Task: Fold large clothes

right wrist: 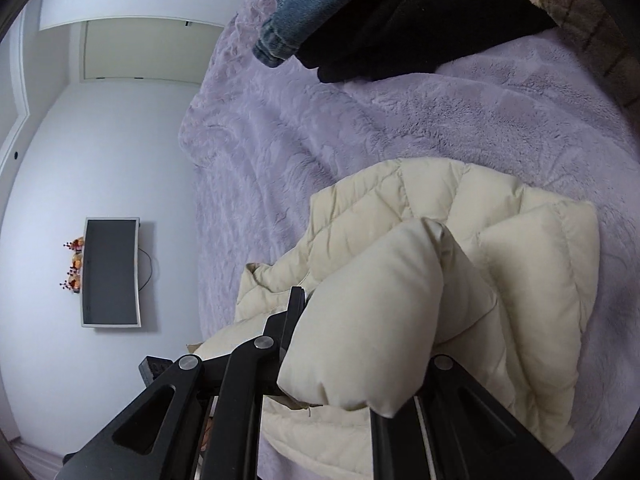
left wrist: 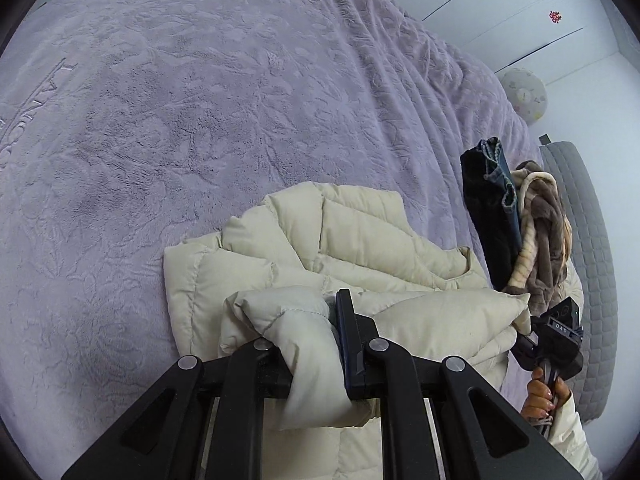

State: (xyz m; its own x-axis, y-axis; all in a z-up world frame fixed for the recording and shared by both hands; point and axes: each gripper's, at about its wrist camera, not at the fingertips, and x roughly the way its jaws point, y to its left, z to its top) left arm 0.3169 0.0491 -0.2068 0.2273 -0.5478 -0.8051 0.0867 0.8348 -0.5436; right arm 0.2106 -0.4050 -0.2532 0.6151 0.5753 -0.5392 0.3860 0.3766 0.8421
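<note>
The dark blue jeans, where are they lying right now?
The dark blue denim jeans lie in a clothes pile on the lilac plush bedspread, at the right of the left wrist view, just beyond the cream quilted puffer jacket.

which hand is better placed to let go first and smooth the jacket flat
Left, probably: the left gripper pinches the jacket over open blanket; the right gripper works close to the clothes pile.

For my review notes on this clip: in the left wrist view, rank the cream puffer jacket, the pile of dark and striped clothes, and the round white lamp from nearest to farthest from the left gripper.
1. Cream puffer jacket: clamped in the left gripper, on the purple blanket.
2. Pile of dark and striped clothes: to the right, past the jacket.
3. Round white lamp: upper right, beyond the bed's edge.
</note>
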